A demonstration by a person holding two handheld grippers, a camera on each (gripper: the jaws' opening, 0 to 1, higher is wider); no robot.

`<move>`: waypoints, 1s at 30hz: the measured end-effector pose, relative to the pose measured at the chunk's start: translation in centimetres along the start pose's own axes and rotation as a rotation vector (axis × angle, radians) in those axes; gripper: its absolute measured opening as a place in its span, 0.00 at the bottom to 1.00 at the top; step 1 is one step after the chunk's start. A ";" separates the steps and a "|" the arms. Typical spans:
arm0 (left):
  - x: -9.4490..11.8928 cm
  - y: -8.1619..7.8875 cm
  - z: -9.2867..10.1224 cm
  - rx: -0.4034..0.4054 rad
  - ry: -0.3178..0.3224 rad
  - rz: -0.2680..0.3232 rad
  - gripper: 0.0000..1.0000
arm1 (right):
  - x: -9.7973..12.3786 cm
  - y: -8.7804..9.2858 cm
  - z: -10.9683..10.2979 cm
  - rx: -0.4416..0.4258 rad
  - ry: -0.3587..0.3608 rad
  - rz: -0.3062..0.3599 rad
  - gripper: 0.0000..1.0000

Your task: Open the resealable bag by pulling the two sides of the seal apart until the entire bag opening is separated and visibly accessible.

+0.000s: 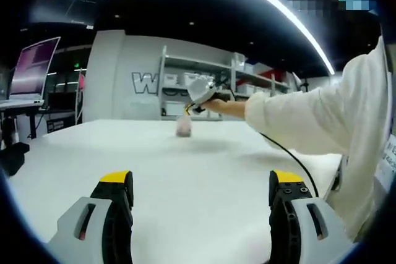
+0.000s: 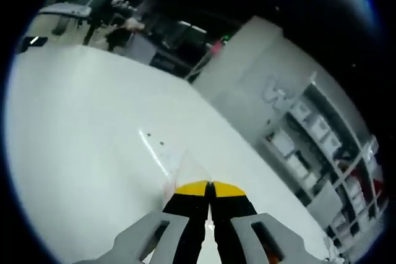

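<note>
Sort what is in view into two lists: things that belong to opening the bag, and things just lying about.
Belongs to the job:
- small clear resealable plastic bag, with pinkish contents
- right gripper, jaws shut on the bag's edge
- left gripper, jaws wide apart and empty
- white table under them

Just lying about:
- glowing monitor screen
- white shelving with boxes

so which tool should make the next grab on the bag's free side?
Left, probably. The right tool is already shut on the bag, holding it above the table. The left tool is open with nothing between its jaws, facing the bag from a distance.
</note>
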State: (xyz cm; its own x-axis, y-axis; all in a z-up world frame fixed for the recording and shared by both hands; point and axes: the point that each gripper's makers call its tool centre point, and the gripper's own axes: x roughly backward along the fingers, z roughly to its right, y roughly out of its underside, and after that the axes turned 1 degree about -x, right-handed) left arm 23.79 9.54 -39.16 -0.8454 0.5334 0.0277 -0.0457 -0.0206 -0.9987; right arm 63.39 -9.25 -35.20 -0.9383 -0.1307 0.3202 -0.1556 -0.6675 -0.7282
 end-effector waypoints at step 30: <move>0.4 0.1 0.7 -0.001 0.006 0.002 0.89 | 0.5 -0.2 -8.2 -0.370 -0.317 -0.025 0.00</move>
State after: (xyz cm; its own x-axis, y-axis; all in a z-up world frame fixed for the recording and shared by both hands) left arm 23.03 9.13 -39.22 -0.8424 0.5382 0.0250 -0.0431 -0.0210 -0.9988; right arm 60.45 -3.21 -39.88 -0.8016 -0.3726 0.4675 -0.3304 -0.3756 -0.8659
